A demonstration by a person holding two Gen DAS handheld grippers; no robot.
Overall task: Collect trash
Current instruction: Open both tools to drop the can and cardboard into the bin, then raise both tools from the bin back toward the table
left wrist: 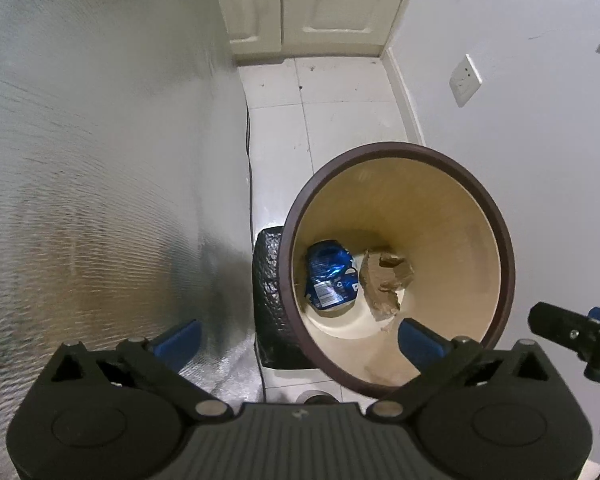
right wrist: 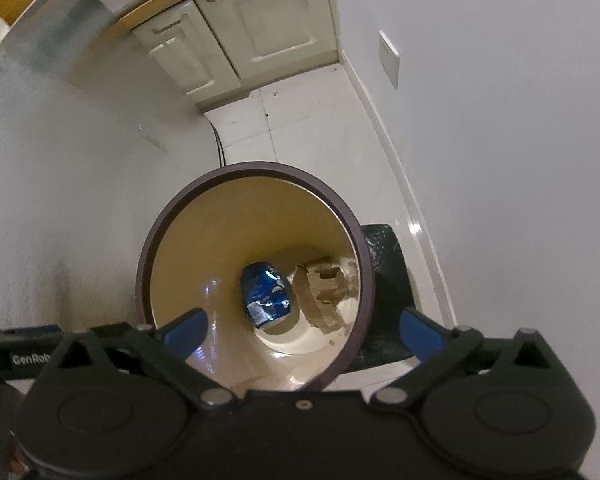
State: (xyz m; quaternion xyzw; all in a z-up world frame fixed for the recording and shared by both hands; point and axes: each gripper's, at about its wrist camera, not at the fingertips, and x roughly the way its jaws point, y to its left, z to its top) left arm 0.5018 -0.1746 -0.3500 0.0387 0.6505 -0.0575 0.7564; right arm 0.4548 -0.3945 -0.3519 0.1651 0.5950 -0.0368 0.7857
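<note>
Both the left gripper point(left wrist: 296, 338) and right gripper point(right wrist: 302, 326) hang released and empty above the bin point(right wrist: 156, 240); a crushed blue can point(right wrist: 266, 294) and torn cardboard point(right wrist: 320, 292) lie on its bottom, so collecting seems nearly done.

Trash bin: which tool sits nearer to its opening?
Right, as a judgement. The right tool hangs open over the trash bin, one finger inside the rim outline. The left tool is open too, offset toward the foil-covered surface.

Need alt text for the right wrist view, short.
Looking down into a round bin with a dark rim and cream inside; at its bottom a crushed blue can lies beside torn brown cardboard. The right gripper hangs open and empty above it. Black bag beside the bin, cabinets beyond.
</note>
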